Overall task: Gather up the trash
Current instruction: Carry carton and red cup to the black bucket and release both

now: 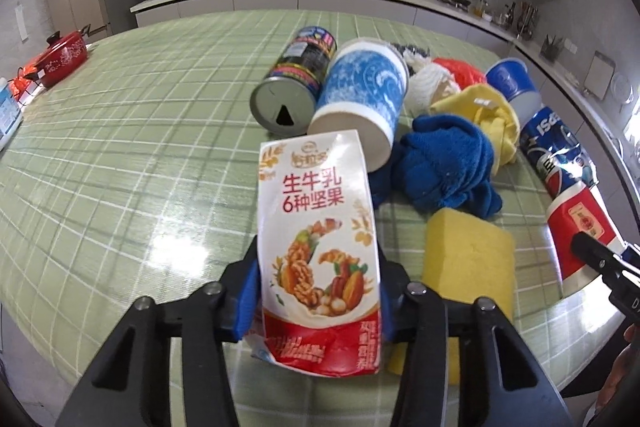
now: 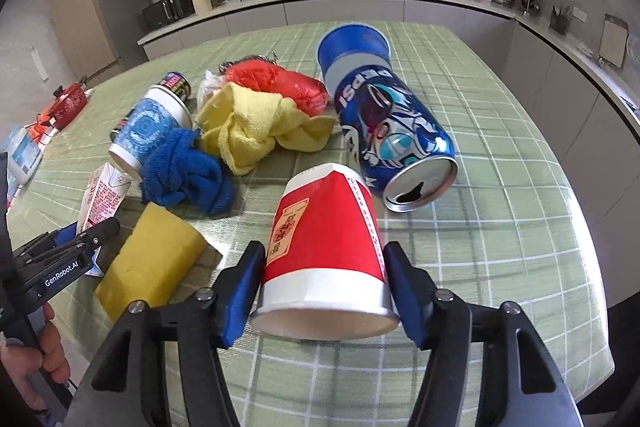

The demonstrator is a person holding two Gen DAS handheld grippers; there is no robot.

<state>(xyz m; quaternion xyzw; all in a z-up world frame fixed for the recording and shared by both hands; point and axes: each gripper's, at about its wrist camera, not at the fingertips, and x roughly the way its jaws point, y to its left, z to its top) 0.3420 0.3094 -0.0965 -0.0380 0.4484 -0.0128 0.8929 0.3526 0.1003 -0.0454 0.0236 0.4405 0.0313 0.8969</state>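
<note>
In the left wrist view, the left gripper (image 1: 318, 291) clenched the milk carton (image 1: 318, 227) at lower centre, its blue pads pressing the carton's sides. Lifting well meant squeezing gently, since the carton looked crushable.

In the right wrist view, the right gripper (image 2: 322, 283) grasped the red paper cup (image 2: 324, 247) at lower centre, beside the Pepsi can (image 2: 394, 131). A straight lift would probably avoid nudging the can.

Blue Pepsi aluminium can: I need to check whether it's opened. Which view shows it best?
The right wrist view: the blue Pepsi aluminium can lies whole, its open top facing the camera. The left wrist view shows only its side.
</note>
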